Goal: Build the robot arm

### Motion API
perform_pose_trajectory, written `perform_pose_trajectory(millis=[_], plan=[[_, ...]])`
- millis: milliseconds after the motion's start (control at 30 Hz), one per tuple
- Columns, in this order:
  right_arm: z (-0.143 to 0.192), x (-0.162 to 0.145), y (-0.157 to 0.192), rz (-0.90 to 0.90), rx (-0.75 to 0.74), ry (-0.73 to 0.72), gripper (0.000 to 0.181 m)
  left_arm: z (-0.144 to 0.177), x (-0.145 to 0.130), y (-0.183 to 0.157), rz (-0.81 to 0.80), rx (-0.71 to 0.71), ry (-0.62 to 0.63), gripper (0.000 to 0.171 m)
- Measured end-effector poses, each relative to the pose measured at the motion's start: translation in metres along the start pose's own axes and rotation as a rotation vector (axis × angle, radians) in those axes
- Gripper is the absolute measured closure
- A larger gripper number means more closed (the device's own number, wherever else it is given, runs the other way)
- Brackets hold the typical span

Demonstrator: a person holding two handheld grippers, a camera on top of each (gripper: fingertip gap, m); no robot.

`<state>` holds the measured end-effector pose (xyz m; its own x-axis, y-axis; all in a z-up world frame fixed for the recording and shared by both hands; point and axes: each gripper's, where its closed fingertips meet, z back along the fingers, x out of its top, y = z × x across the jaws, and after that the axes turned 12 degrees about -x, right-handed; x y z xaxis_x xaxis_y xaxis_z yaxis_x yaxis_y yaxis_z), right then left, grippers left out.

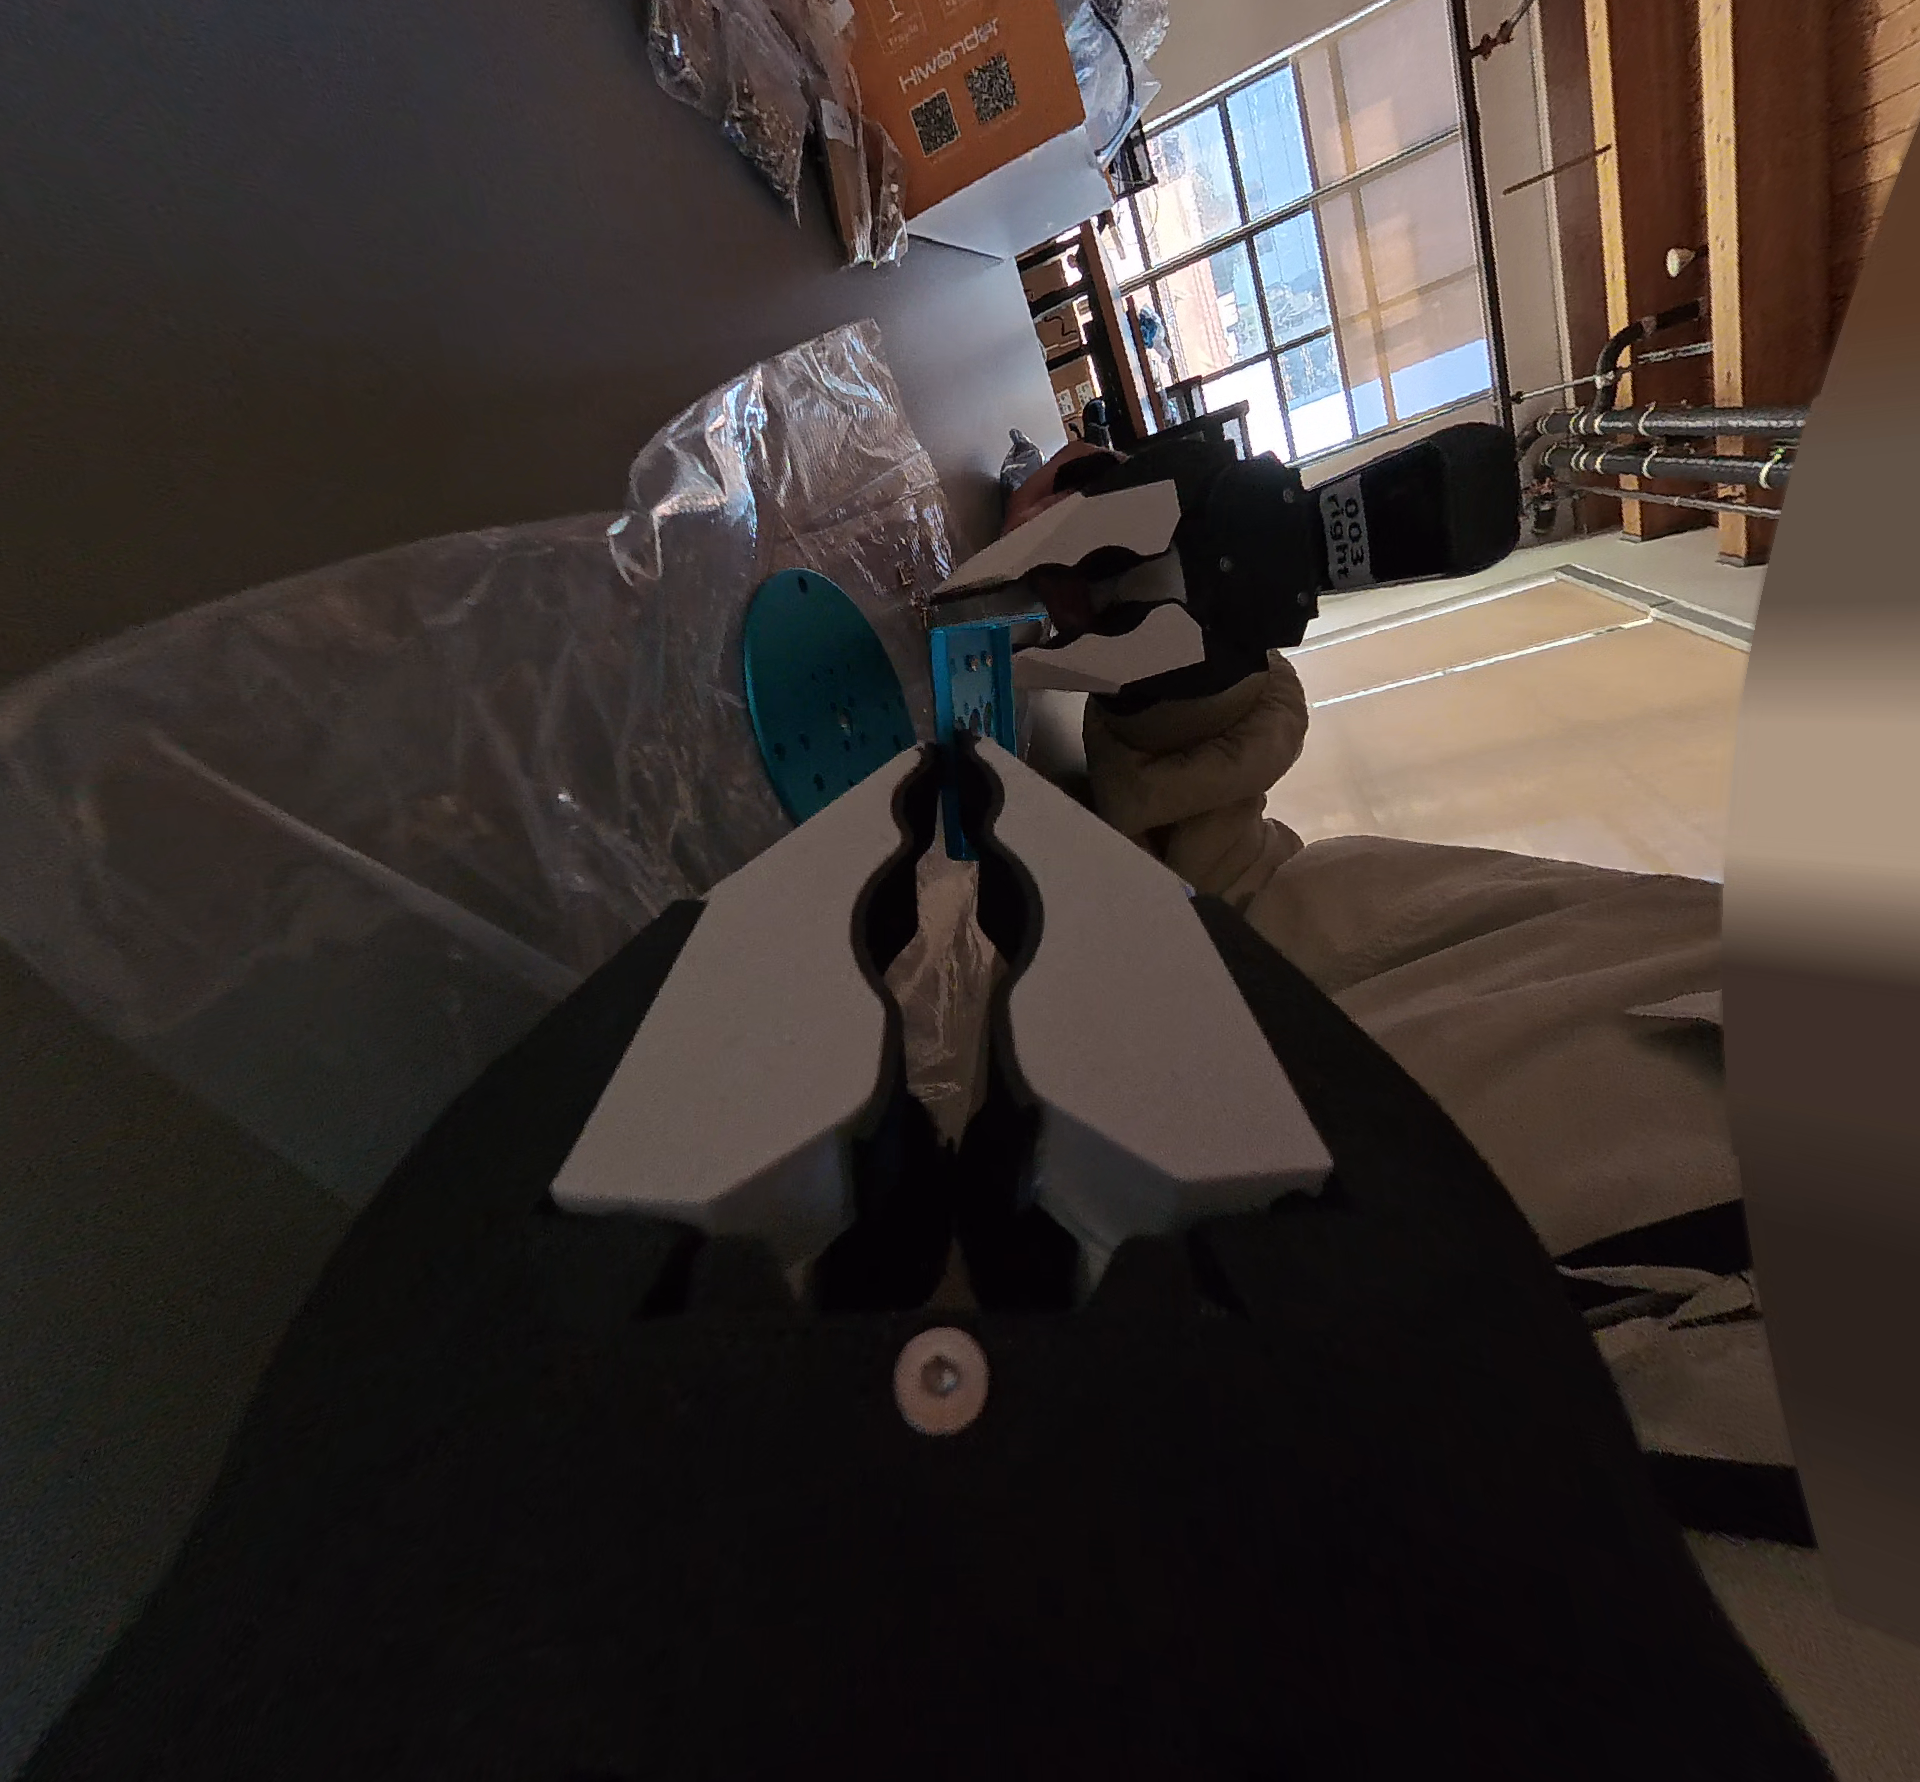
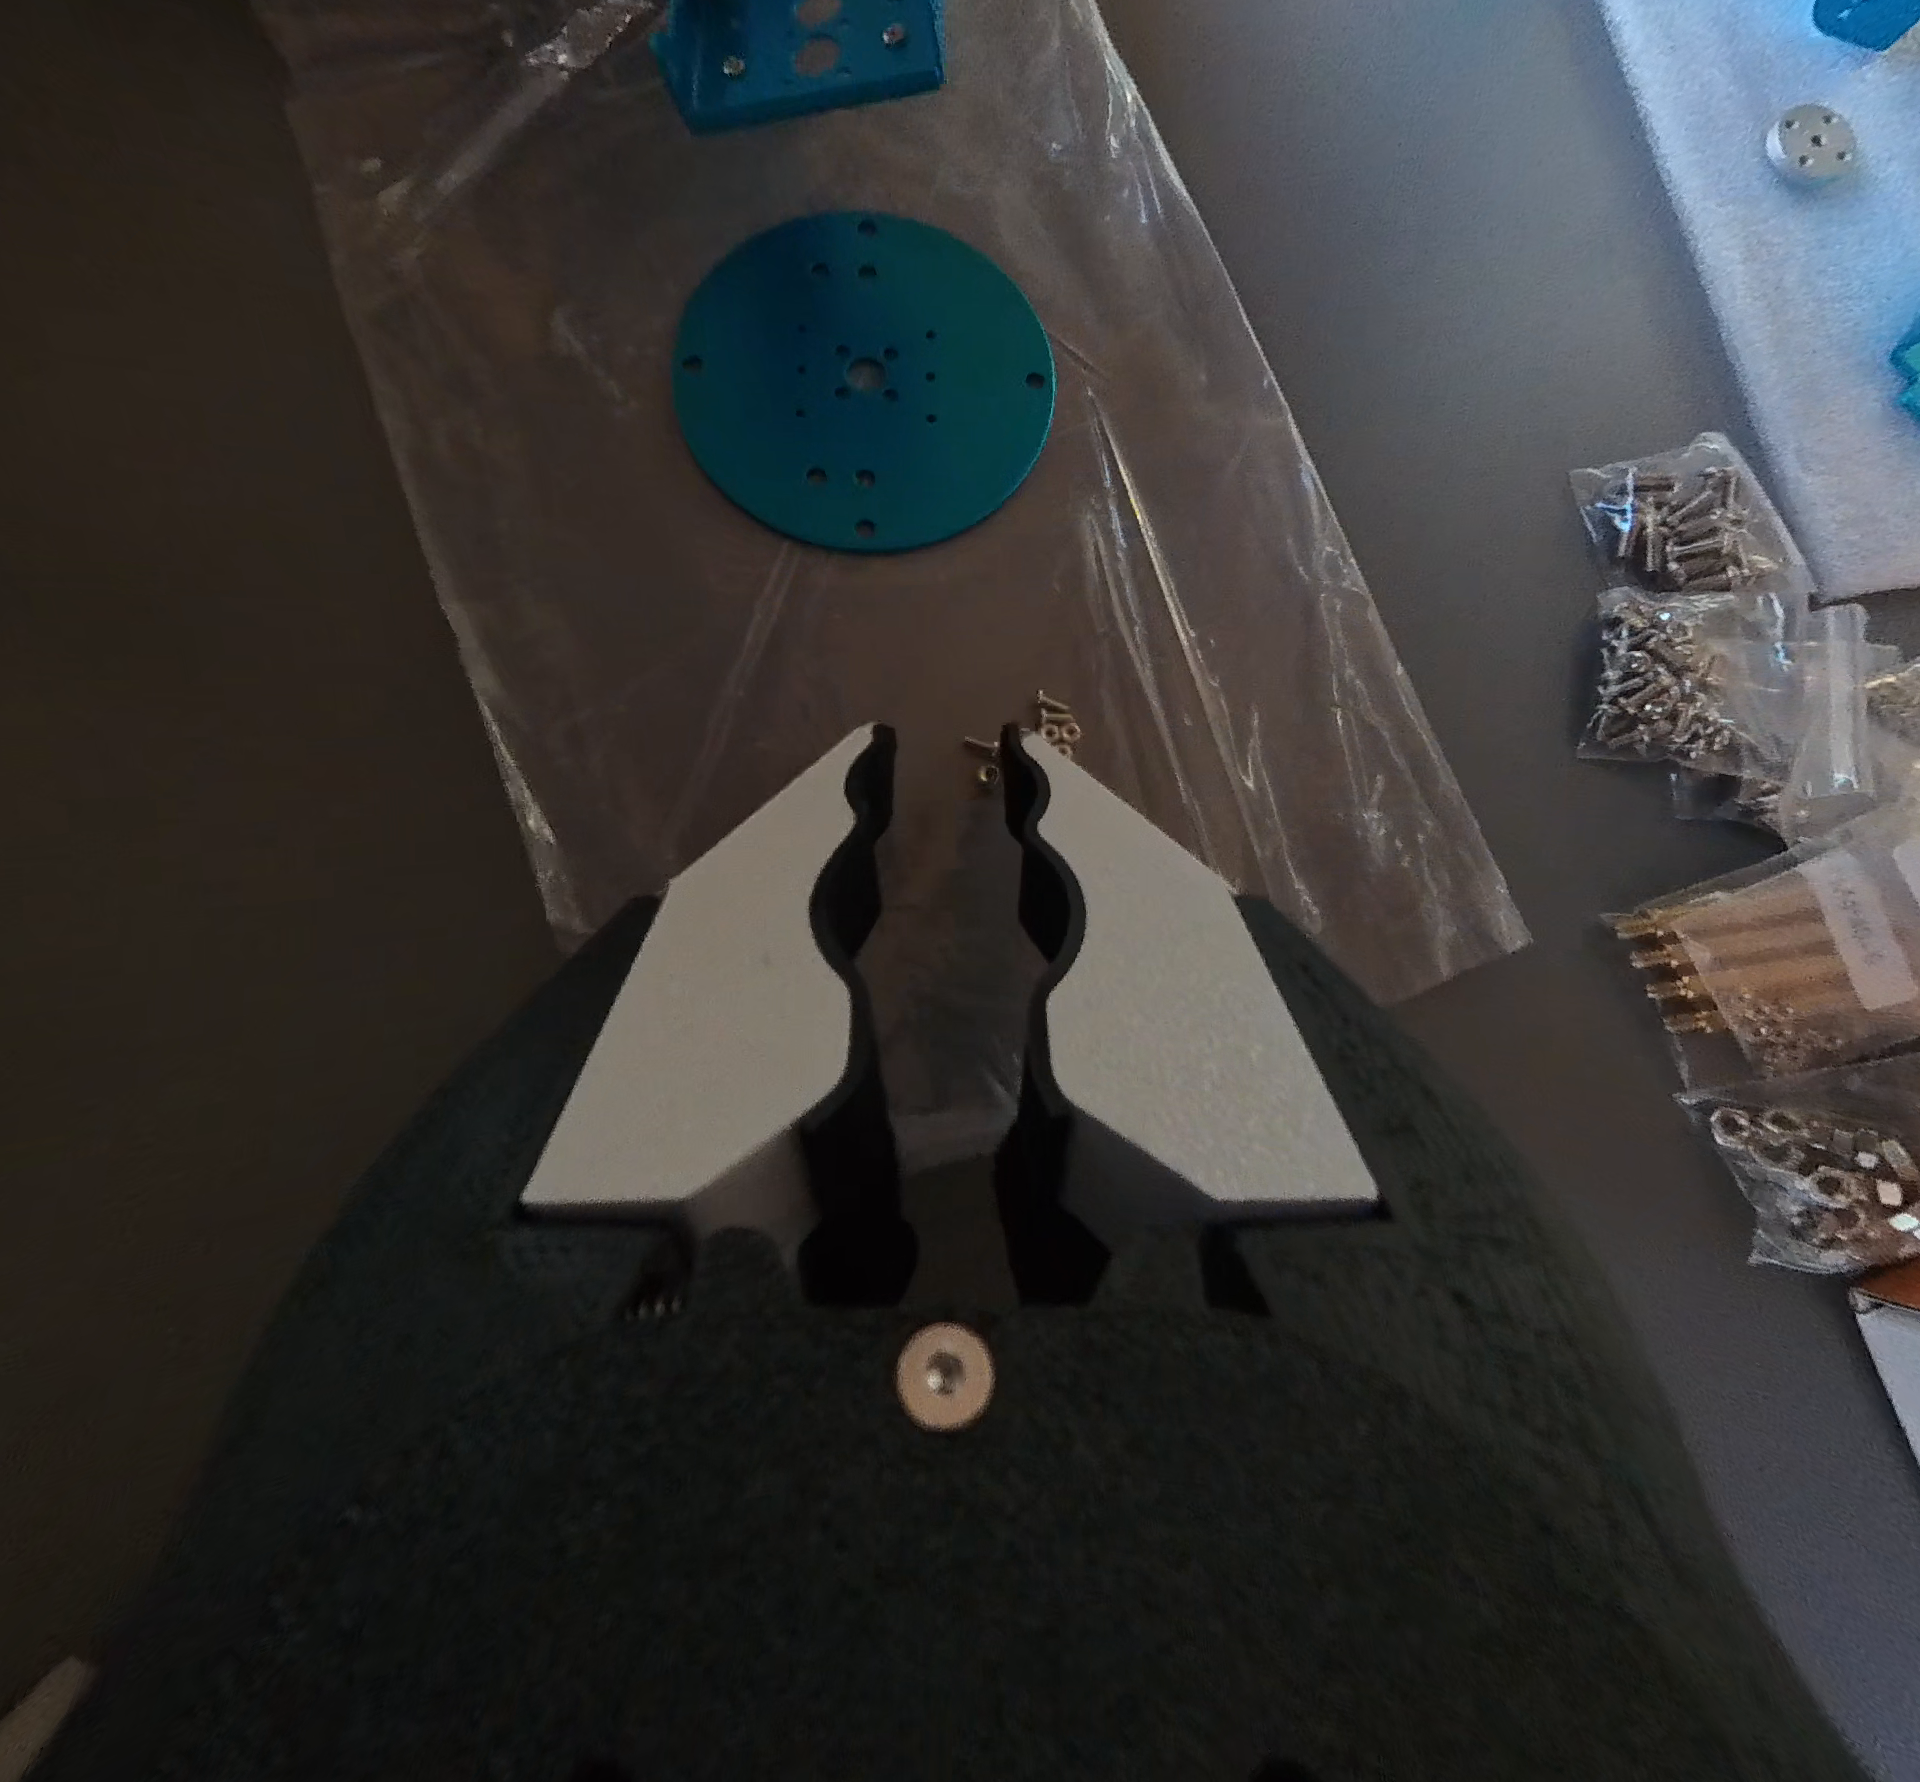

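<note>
My left gripper (image 1: 961, 761) is shut on the edge of a blue metal U-bracket (image 1: 971, 693) with several holes and holds it above the table. The bracket also shows at the top of the right wrist view (image 2: 800, 18). A blue round plate (image 2: 862, 382) with several holes lies flat on a clear plastic bag (image 2: 1195, 485); it also shows in the left wrist view (image 1: 821, 693). My right gripper (image 2: 948, 740) is open and empty, just over a few small loose screws (image 2: 1044, 730) on the bag. It also shows in the left wrist view (image 1: 982, 636), beyond the bracket.
Small bags of screws, nuts and brass standoffs (image 2: 1673, 527) lie at the right. A white foam sheet (image 2: 1766, 278) holds more blue parts and a silver hub (image 2: 1810, 145). An orange cardboard box (image 1: 935, 18) stands far off. A cream sleeve (image 1: 1195, 766) is behind the right gripper. My right fingertips sit around 12 cm from my left ones.
</note>
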<state>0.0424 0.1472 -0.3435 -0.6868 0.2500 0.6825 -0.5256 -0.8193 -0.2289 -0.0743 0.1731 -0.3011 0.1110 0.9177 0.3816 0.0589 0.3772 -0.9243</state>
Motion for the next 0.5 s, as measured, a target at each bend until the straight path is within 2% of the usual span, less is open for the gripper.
perform_pose_trajectory(millis=[367,500], plan=[[-0.0004,-0.0011,0.0069,0.010,0.032,0.004,0.168,-0.0003,0.0001,0.0011,-0.010,0.011,0.002,0.170],[-0.0019,0.0025,0.0004,0.035,-0.010,-0.042,0.168,-0.0007,-0.0007,0.0007,-0.012,0.011,0.005,0.170]])
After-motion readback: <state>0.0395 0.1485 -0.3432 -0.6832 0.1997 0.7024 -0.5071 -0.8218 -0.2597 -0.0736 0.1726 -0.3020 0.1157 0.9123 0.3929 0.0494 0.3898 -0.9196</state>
